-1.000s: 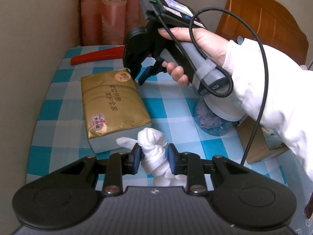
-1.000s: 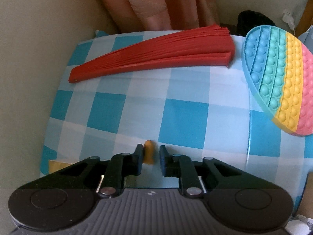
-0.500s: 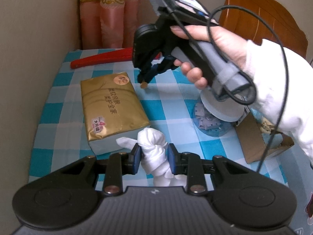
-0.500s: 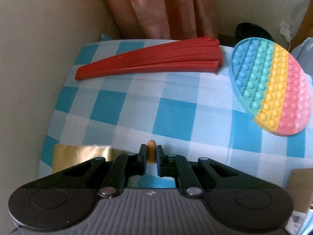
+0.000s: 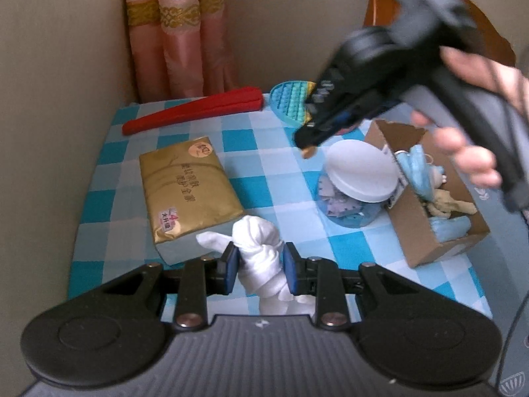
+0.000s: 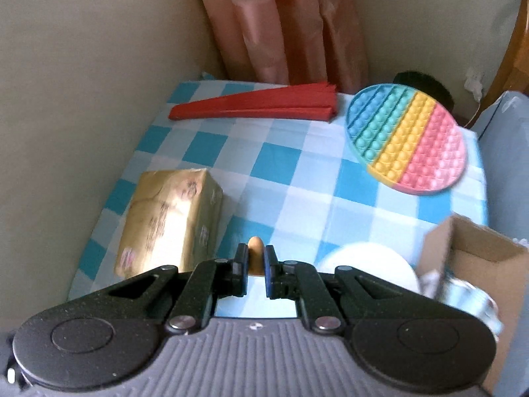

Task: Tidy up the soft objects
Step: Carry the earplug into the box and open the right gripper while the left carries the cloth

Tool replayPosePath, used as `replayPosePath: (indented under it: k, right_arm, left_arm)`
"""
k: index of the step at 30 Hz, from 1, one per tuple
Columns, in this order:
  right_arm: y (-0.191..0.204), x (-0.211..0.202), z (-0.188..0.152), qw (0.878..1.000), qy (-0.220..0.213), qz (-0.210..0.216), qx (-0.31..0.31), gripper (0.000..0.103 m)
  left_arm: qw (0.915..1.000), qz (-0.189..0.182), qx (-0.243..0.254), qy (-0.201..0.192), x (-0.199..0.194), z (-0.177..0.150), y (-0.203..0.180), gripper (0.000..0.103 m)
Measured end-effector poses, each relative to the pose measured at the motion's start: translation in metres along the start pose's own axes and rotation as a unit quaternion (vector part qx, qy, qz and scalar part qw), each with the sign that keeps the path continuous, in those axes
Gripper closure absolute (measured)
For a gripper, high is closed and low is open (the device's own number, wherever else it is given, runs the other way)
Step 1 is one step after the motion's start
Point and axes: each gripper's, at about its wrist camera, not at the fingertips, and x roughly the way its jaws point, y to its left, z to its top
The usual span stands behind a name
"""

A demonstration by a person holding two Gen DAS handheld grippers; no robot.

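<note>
Currently right gripper [image 6: 256, 261] clamps a small tan soft piece [image 6: 255, 254] above the jar lid [image 5: 362, 171]; carry it over the cardboard box [image 5: 416, 218] before releasing. Left gripper [image 5: 259, 268] pinches the knotted white cloth [image 5: 261, 251] beside the gold tissue pack [image 5: 188, 195].

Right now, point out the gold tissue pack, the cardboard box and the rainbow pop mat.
gold tissue pack [image 5: 185, 185], left wrist view, middle of its top face.
cardboard box [image 5: 413, 221], left wrist view, its near outer wall.
rainbow pop mat [image 6: 410, 139], right wrist view, the yellow band near its middle.
</note>
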Motion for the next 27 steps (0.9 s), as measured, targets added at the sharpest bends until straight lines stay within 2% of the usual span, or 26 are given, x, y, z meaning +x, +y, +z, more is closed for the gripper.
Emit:
replayPosePath:
  k: [5,9,16,17,18,20,23,25,27]
  right_arm:
    - [-0.015,-0.049,-0.033,0.999,-0.030,-0.007,-0.012,0.091]
    - [-0.045,-0.082,-0.059,0.998,-0.049,-0.027,0.002,0.091]
    - [-0.106,-0.092,-0.100,0.996,-0.038,-0.060,0.056,0.090]
    - [-0.112,-0.090,-0.105,0.996,-0.035,-0.060,0.061,0.088]
    - [-0.118,-0.087,-0.110,0.996,-0.034,-0.059,0.064,0.079]
    - [-0.126,-0.080,-0.118,0.995,-0.032,-0.055,0.071,0.069]
    - [-0.133,-0.071,-0.129,0.995,-0.028,-0.051,0.077,0.067]
    - [-0.135,-0.067,-0.140,0.996,-0.032,-0.052,0.067,0.062]
    - [-0.136,-0.066,-0.152,0.996,-0.040,-0.055,0.059,0.052]
  left_arm:
    - [0.9999,-0.006,0.014,-0.007,-0.013,0.002,-0.014,0.076]
    - [0.9992,-0.022,0.030,-0.013,-0.022,0.009,-0.032,0.076]
    - [0.9953,-0.064,0.072,-0.012,-0.018,0.027,-0.077,0.076]
    - [0.9947,-0.067,0.078,-0.012,-0.016,0.029,-0.084,0.076]
    - [0.9940,-0.071,0.083,-0.011,-0.014,0.031,-0.089,0.076]
    - [0.9925,-0.082,0.090,-0.009,-0.010,0.037,-0.101,0.076]
    - [0.9913,-0.084,0.101,-0.008,-0.002,0.046,-0.117,0.076]
    - [0.9908,-0.082,0.107,-0.008,0.004,0.053,-0.124,0.076]
    - [0.9905,-0.083,0.109,-0.008,0.007,0.060,-0.128,0.076]
